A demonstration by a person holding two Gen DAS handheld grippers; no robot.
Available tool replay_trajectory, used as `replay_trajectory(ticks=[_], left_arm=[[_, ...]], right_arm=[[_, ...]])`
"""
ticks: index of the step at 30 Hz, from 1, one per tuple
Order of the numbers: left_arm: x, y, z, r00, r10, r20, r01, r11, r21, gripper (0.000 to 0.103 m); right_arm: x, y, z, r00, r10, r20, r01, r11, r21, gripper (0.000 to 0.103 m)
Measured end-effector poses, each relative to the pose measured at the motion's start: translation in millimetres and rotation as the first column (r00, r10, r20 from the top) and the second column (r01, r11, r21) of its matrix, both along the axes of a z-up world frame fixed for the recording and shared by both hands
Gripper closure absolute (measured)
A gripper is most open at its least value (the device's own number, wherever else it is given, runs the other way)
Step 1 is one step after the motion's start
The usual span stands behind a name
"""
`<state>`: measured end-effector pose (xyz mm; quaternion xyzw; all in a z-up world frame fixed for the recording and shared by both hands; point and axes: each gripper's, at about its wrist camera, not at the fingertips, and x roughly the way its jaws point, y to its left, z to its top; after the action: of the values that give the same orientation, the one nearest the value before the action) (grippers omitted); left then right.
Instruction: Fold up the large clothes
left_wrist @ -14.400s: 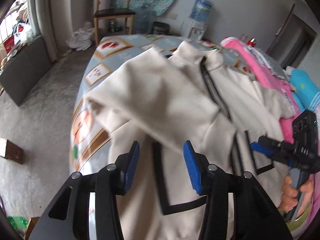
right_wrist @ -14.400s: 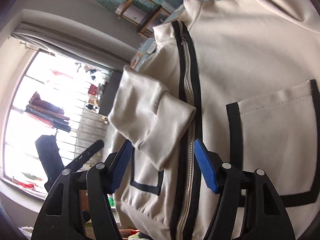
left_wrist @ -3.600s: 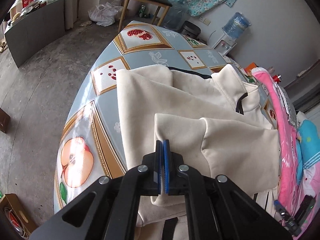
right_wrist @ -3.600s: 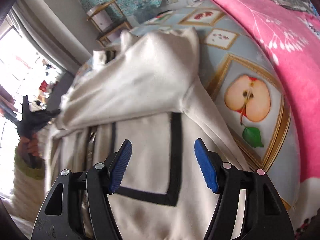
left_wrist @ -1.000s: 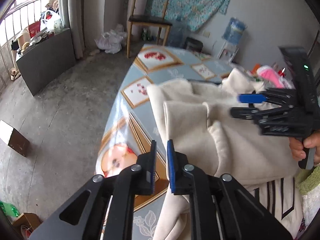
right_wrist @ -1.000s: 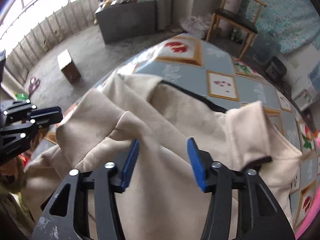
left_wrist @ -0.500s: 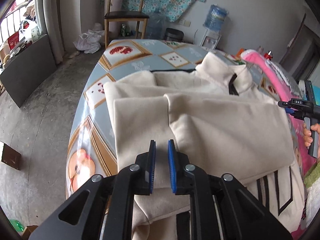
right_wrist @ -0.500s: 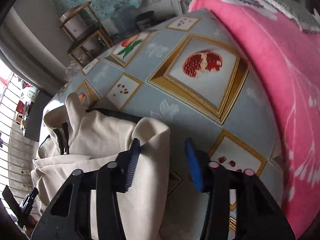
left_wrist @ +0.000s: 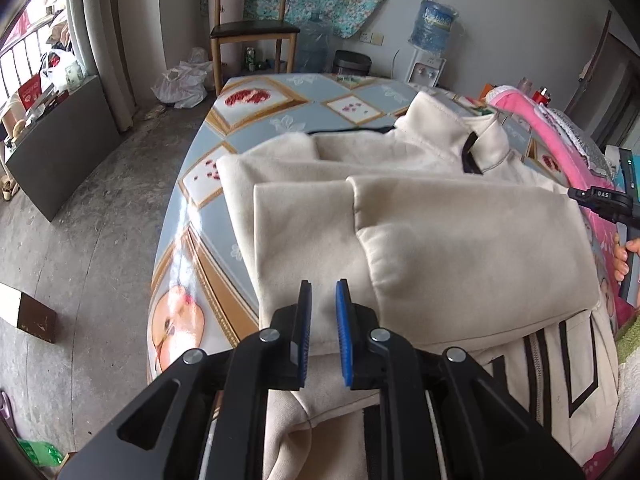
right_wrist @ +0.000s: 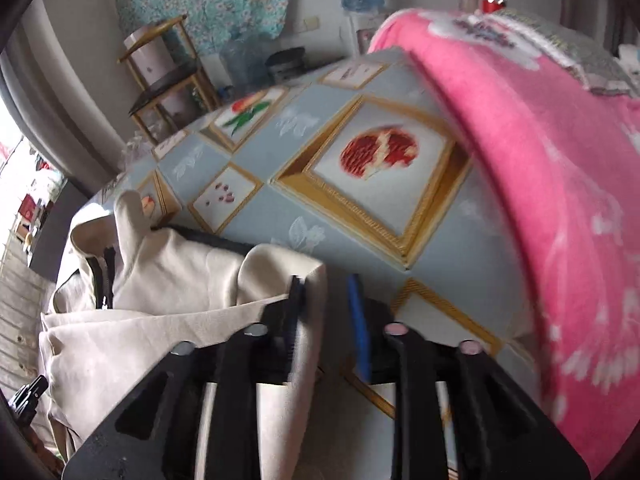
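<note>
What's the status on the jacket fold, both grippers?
Left gripper jaws narrowly apart, empty, over the cream jacket. Right gripper has just been opening, jacket edge between its jaws, unpinched. Both sleeves folded in; pink blanket alongside.

only thing I'm managing to read is "DAS" in white letters, sitting on the black body of the right gripper [left_wrist: 603,196] at the edge of the left wrist view; the water jug [left_wrist: 434,27] label is showing print but it's blurring out
</note>
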<state>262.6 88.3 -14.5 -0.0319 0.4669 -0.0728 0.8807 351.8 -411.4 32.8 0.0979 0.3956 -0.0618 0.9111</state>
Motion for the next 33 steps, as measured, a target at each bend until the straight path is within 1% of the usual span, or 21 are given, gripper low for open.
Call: replay_trajectory(ticks=[1,2,4,6,7,9,10,12,15,16,18,20,22,24,28,32,33], left_arm=[[0.2,-1.6,4.1,1.0,-0.007,0.012,0.007,1.0,0.001,0.091],[0.7,-3.5,7.1,1.0,-0.015,0.019,0.015,1.0,0.003,0.091],[2.9,-8.3,10.1,0.999,-0.029,0.022,0.029,1.0,0.012,0.091],[6.4,-12.7,8.0,0.999,-0.032,0.006,0.032,0.999,0.022,0.091],[7.6,-14.3,4.8,0.999,-0.033,-0.008,0.033,0.999,0.025,0.091],[7.0,-17.4,-1.3,0.999,-0.043,-0.029,0.044,0.999,0.029,0.085],[6.4,-19.2,-5.4,0.998,-0.049,-0.038,0.051,0.998,0.039,0.082],[4.4,-21.5,-12.4,0.997,-0.049,-0.057,0.053,0.996,0.071,0.081],[1.2,-20.5,-12.3,0.997,-0.05,-0.053,0.054,0.995,0.078,0.081],[-0.1,-19.4,-9.6,0.998,-0.046,-0.05,0.05,0.995,0.081,0.08],[-4.9,-18.0,-2.7,0.999,-0.045,-0.03,0.047,0.995,0.085,0.078],[-9.9,-18.3,2.1,0.999,-0.05,-0.016,0.051,0.995,0.089,0.072],[-17.0,-21.9,4.0,0.998,-0.061,-0.017,0.062,0.994,0.094,0.07],[-24.9,-27.3,4.1,0.997,-0.075,-0.025,0.078,0.991,0.105,0.068],[-43.7,-34.8,2.6,0.996,-0.088,-0.032,0.091,0.988,0.124,0.055],[-63.9,-34.2,-1.0,0.995,-0.084,-0.047,0.09,0.988,0.123,0.044],[-70.0,-33.0,-2.2,0.995,-0.081,-0.052,0.087,0.988,0.127,0.044]], right_arm=[[-12.7,2.5,10.5,1.0,-0.003,0.03,0.004,1.0,-0.025,0.056],[-24.0,7.4,18.7,0.999,0.012,0.051,-0.01,0.999,-0.043,0.054],[-47.6,25.3,28.0,0.994,0.078,0.072,-0.074,0.996,-0.056,0.048],[-64.4,50.5,26.4,0.986,0.157,0.062,-0.151,0.985,-0.081,0.041],[-73.8,68.4,21.2,0.98,0.196,0.042,-0.191,0.976,-0.105,0.04],[-88.4,101.9,4.9,0.965,0.263,-0.007,-0.261,0.955,-0.141,0.04],[-89.3,115.4,-4.4,0.959,0.282,-0.029,-0.282,0.945,-0.162,0.04],[-96.6,136.1,-22.8,0.952,0.297,-0.07,-0.305,0.927,-0.217,0.037],[-96.5,150.1,-57.1,0.957,0.248,-0.151,-0.283,0.911,-0.301,0.036],[-99.0,149.8,-60.4,0.963,0.231,-0.139,-0.263,0.914,-0.308,0.034],[-102.8,148.2,-55.8,0.971,0.206,-0.123,-0.234,0.929,-0.289,0.033],[-110.7,149.2,-48.8,0.977,0.192,-0.094,-0.21,0.941,-0.266,0.031],[-121.0,156.8,-43.8,0.976,0.203,-0.083,-0.218,0.941,-0.261,0.026],[-131.1,166.1,-40.5,0.973,0.214,-0.084,-0.229,0.934,-0.275,0.022],[-154.2,179.6,-33.6,0.969,0.236,-0.071,-0.247,0.928,-0.278,0.014],[-179.6,182.0,-32.0,0.972,0.225,-0.062,-0.234,0.939,-0.253,0.009],[-186.5,181.8,-33.7,0.974,0.219,-0.064,-0.228,0.942,-0.246,0.009]])
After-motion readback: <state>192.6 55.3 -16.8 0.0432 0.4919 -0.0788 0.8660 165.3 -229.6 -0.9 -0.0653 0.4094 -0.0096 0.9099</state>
